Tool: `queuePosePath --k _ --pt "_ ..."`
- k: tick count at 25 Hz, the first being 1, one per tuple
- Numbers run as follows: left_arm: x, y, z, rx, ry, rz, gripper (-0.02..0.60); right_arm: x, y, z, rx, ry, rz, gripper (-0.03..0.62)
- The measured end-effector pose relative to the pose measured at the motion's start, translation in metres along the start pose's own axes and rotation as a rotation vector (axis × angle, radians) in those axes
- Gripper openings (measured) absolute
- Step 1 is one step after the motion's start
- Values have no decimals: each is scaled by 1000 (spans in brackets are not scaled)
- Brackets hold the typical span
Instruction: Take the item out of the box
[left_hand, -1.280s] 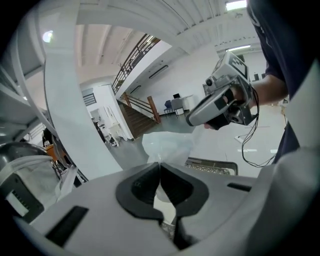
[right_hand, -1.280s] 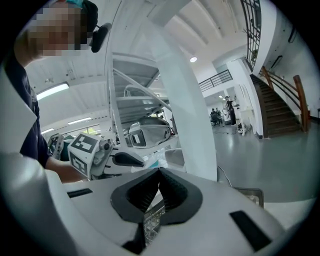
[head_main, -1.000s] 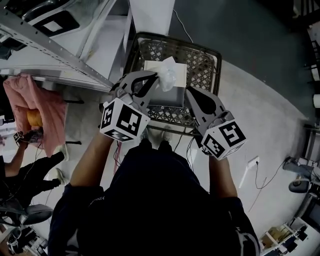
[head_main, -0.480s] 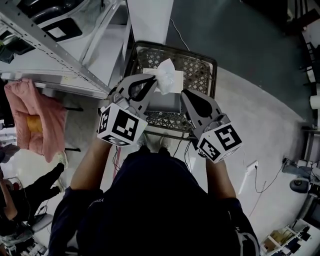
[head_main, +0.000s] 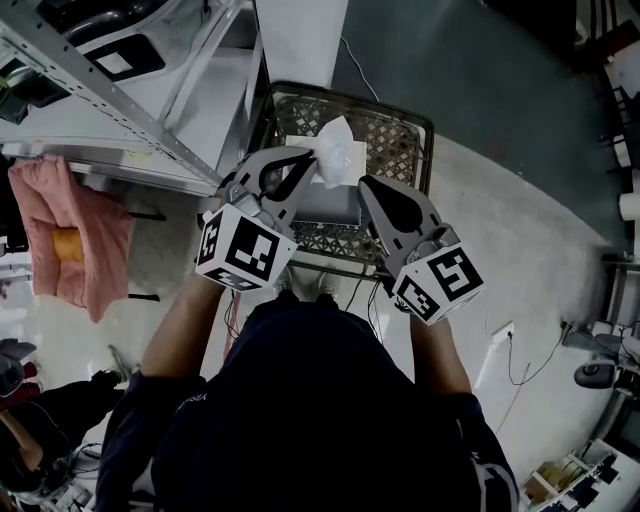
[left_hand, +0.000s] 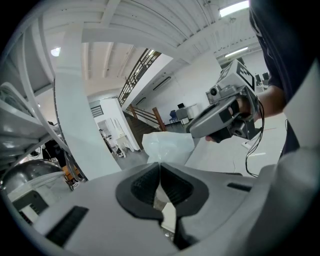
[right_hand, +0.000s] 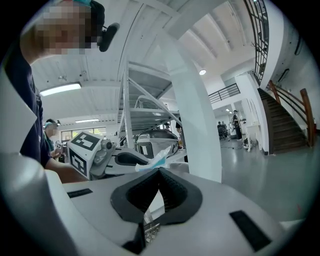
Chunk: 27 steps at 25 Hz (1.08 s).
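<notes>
While the bagged item (head_main: 336, 152) hangs over the box (head_main: 330, 205), raise both hands together.
Your left gripper (head_main: 312, 160) is clamped shut on the white wrapper; your right gripper (head_main: 368, 186) is closed too, seemingly pinching the same wrapper's edge. Pull straight up so the film neither tears nor snags the black mesh crate (head_main: 405, 125) holding the box. Below lies grey floor (head_main: 500, 200); metal shelving (head_main: 120, 100) stands left.

left hand-held gripper (head_main: 310, 162): jaws pressed together | right hand-held gripper (head_main: 368, 188): jaws together | forearms extended forward
</notes>
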<state>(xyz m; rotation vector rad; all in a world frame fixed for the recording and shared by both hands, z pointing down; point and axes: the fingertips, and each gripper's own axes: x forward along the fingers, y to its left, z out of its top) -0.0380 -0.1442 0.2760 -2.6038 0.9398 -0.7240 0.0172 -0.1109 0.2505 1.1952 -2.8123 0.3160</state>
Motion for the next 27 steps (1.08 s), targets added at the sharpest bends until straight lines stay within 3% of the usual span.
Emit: queuePosePath --k 27 --pt "12 4 6 25 -9 -13 13 3 -7 6 -22 0 2 23"
